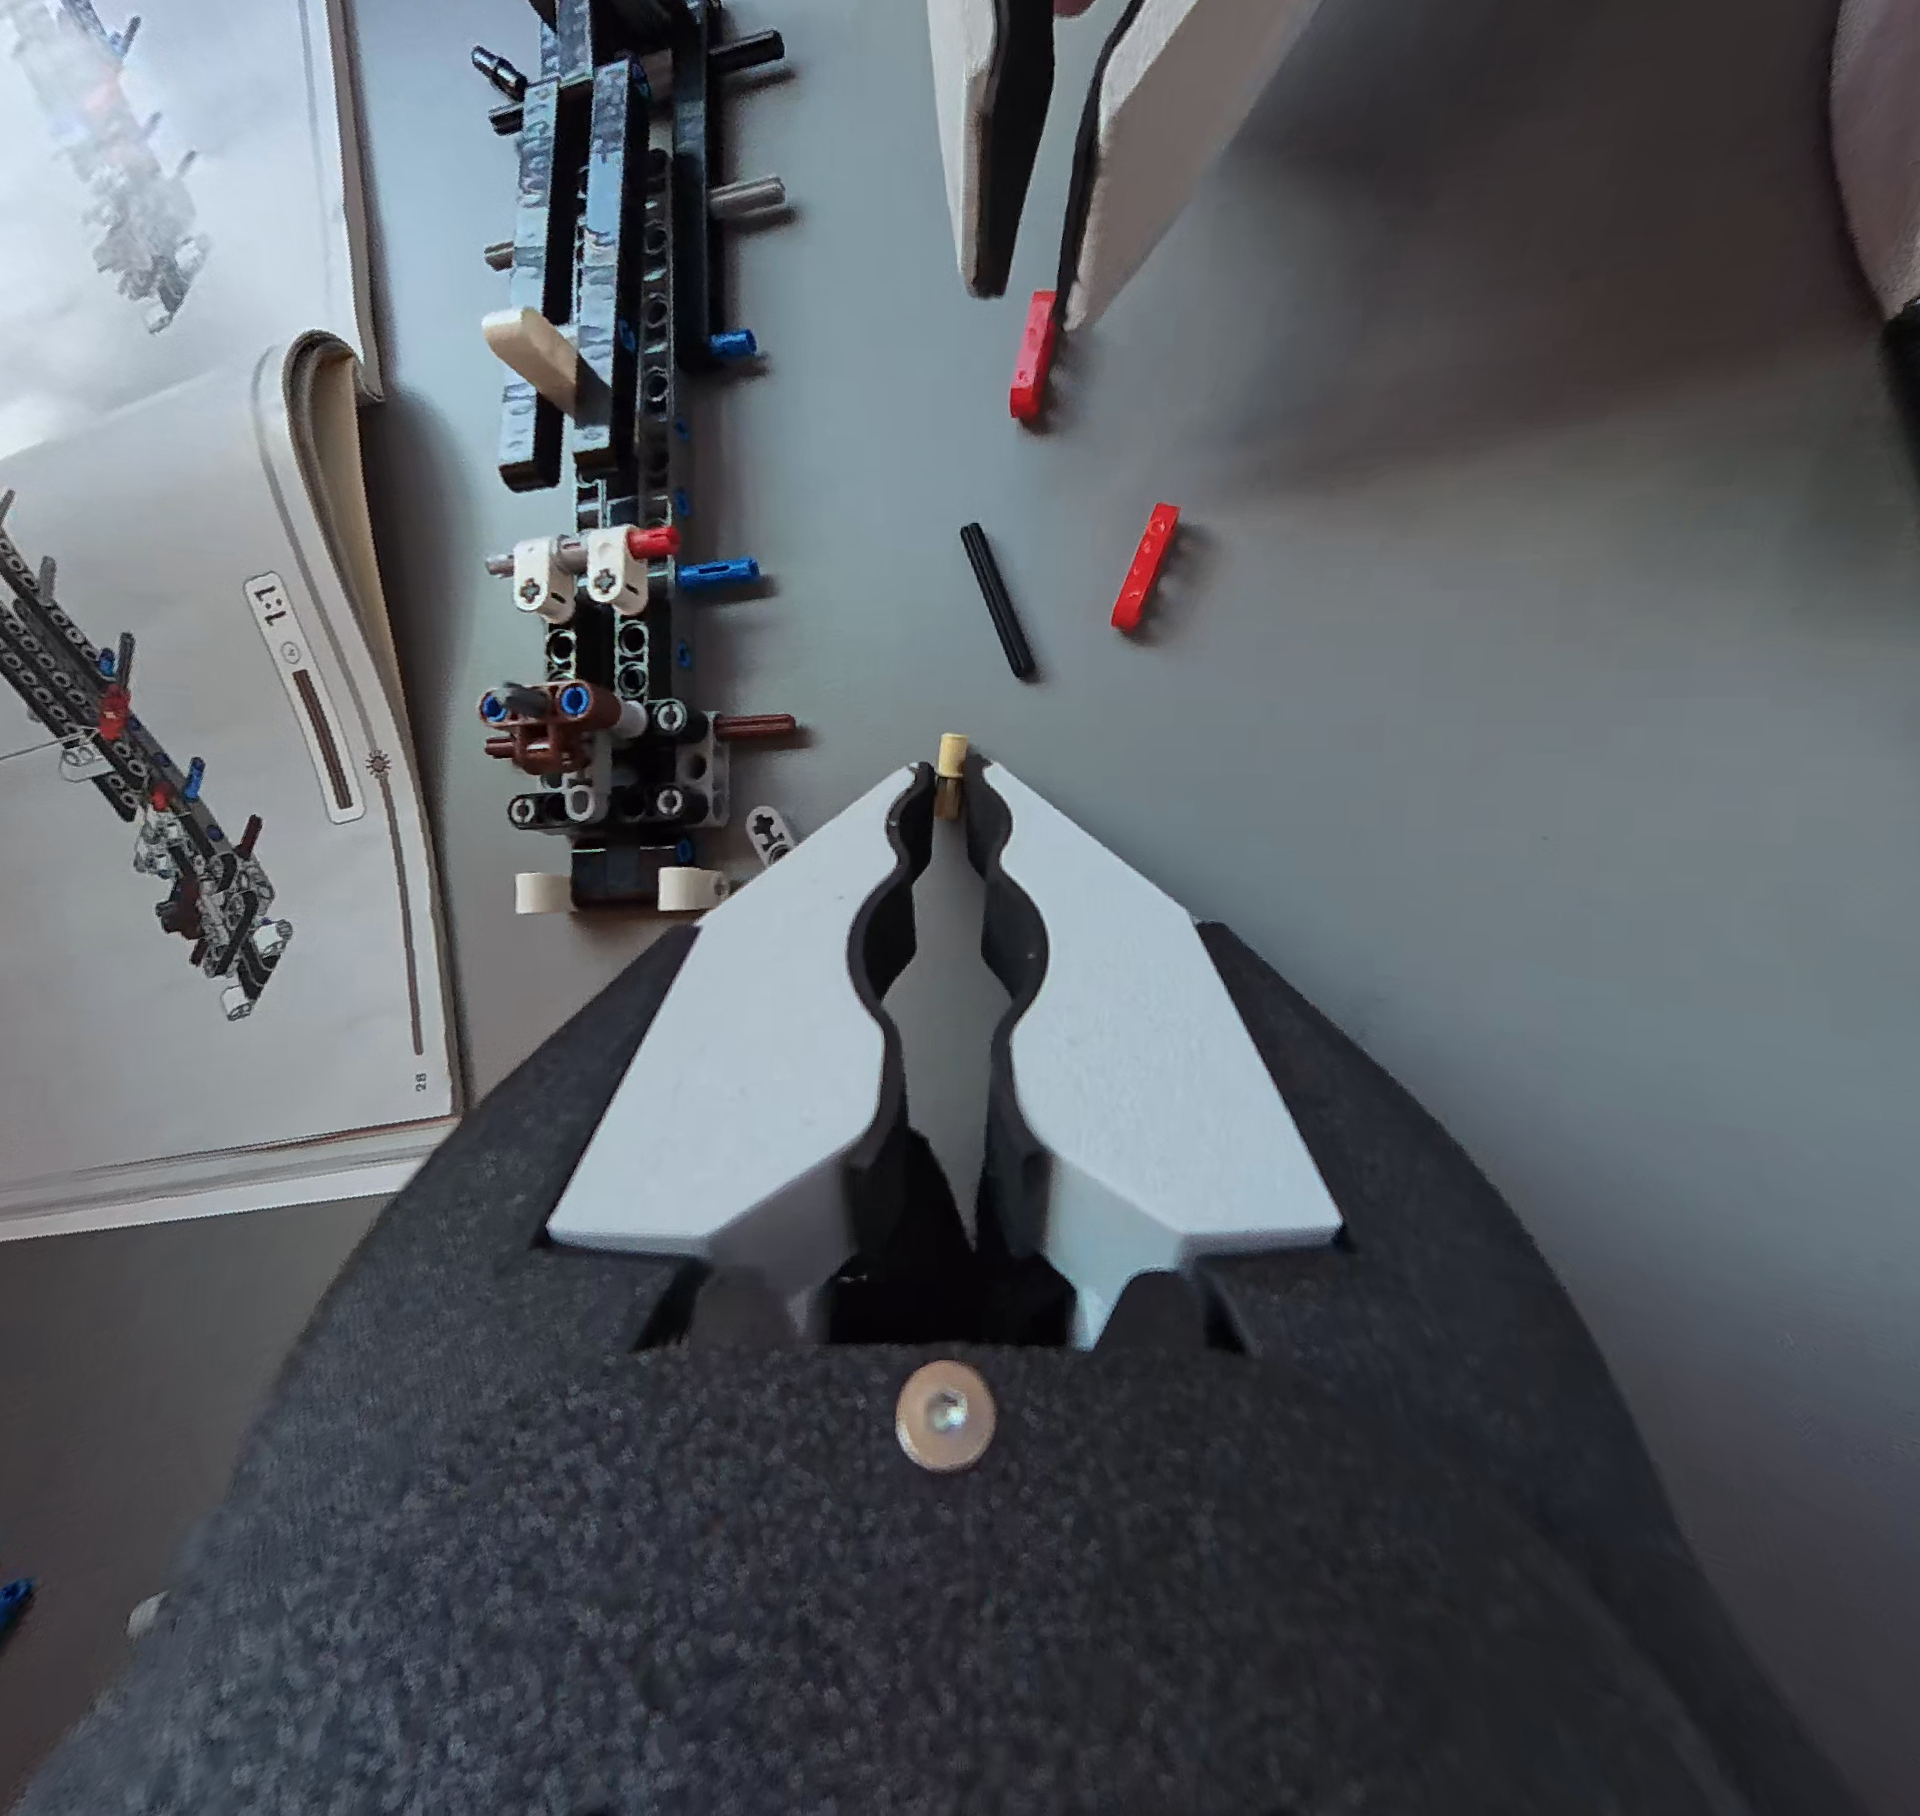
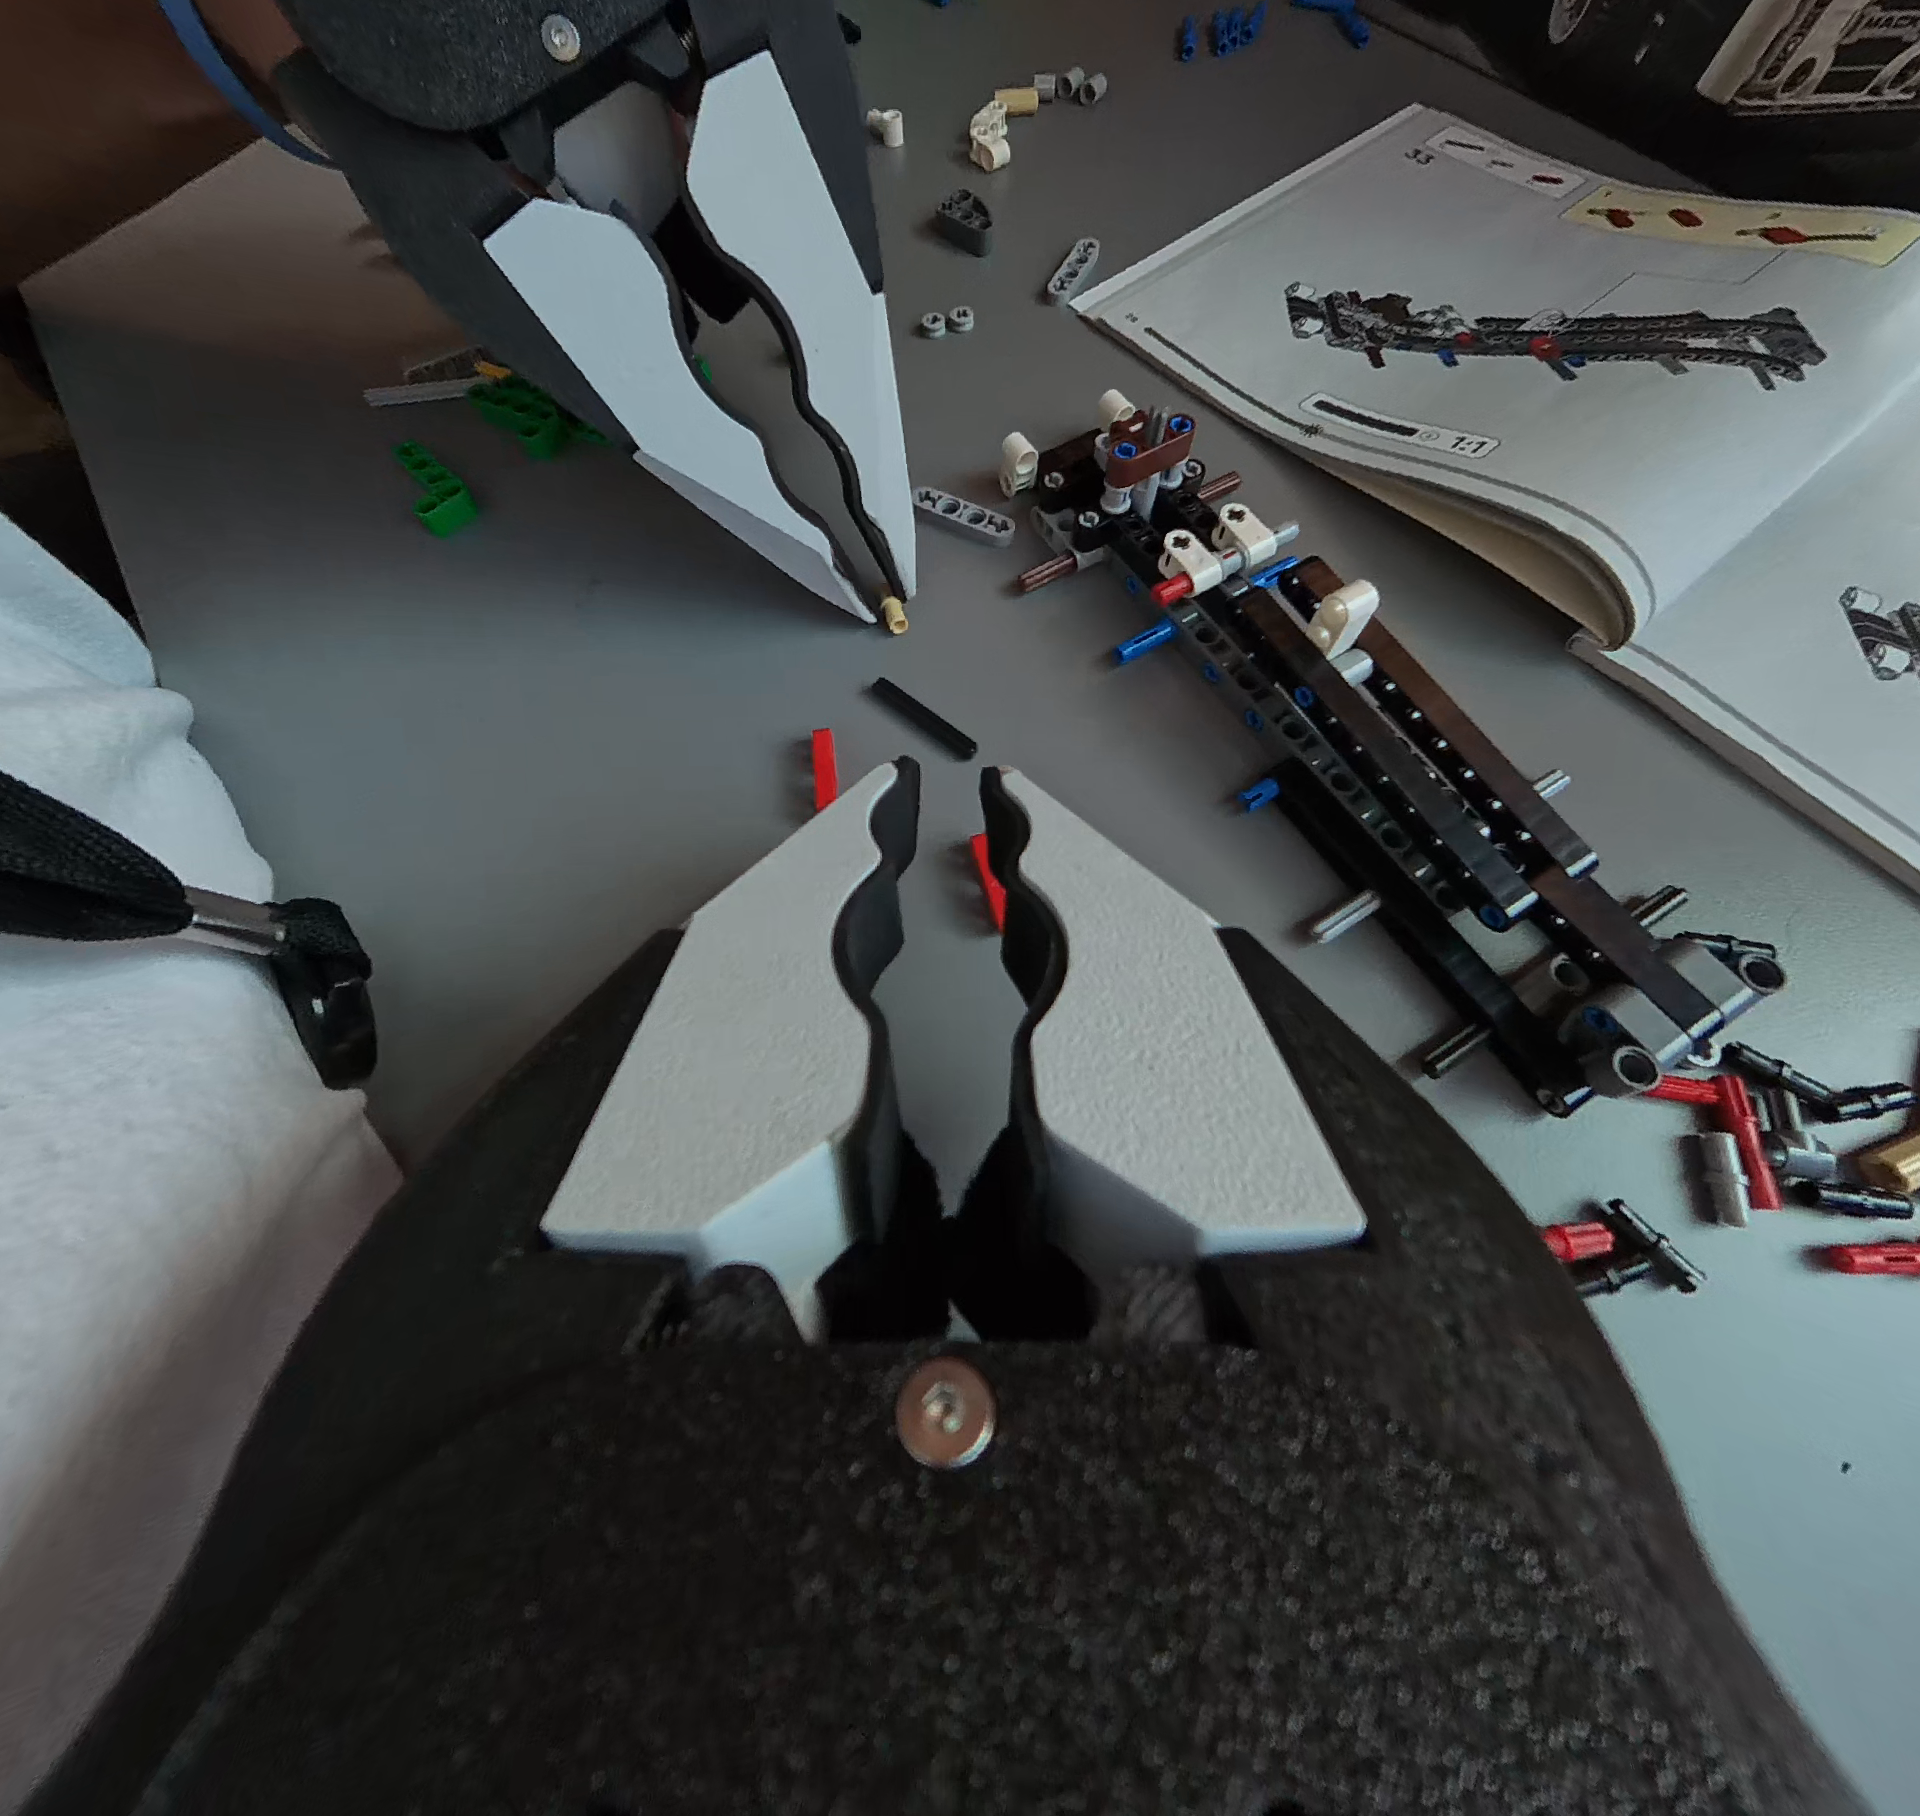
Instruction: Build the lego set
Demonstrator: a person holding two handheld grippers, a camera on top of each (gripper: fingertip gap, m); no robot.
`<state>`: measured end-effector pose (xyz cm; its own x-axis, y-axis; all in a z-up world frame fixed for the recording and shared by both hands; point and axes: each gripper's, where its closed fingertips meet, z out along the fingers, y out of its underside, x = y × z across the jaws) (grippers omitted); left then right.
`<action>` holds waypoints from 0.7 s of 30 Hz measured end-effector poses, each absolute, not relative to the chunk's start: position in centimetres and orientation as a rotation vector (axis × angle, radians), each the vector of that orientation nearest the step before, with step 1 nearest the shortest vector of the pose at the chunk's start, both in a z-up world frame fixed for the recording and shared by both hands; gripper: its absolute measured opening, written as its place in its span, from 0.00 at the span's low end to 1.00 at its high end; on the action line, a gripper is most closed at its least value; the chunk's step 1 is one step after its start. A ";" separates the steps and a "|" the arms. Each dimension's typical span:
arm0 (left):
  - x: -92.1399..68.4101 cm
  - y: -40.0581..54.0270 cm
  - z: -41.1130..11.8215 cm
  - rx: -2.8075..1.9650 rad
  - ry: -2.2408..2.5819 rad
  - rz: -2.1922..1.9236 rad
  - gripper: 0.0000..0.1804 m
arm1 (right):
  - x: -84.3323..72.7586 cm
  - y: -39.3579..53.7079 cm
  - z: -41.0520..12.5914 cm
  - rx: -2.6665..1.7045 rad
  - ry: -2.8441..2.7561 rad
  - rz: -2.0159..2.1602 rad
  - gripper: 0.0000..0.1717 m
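My left gripper is shut on a small tan pin, which sticks out past its tips; the right wrist view shows the same pin pinched at those tips just above the grey table. My right gripper is open and holds nothing. It hovers over a red beam lying on the table under the gap, partly hidden by its right finger. In the left wrist view that beam lies at the right gripper's tips. A black axle lies between the two grippers.
A second red beam lies left of my right gripper. A long dark brick assembly with pins lies to the right, and an open instruction booklet beyond it. Loose small parts lie at the far right, green pieces at the left. The tips of one gripper are about 8 cm away from the tips of the other.
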<state>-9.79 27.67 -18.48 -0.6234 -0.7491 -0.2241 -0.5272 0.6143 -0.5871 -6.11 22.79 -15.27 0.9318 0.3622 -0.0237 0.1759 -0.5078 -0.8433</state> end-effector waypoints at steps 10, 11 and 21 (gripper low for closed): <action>-7.7 27.8 -12.4 -1.347 1.850 -1.130 0.02 | -6.8 24.8 -13.3 -1.979 -0.397 0.324 0.07; -7.6 28.0 -11.6 -1.400 1.763 -1.205 0.02 | -6.8 25.0 -12.9 -1.952 -0.403 0.323 0.07; -8.4 28.8 -8.4 -1.366 1.435 -1.372 0.02 | -8.0 26.9 -8.2 -1.755 -0.322 0.700 0.15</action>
<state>-8.39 28.77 -8.38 -0.1835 -0.9691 0.1650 -0.2087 -0.1256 -0.9699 -8.03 26.87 -8.20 0.7836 0.5494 -0.2899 -0.1376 -0.3016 -0.9435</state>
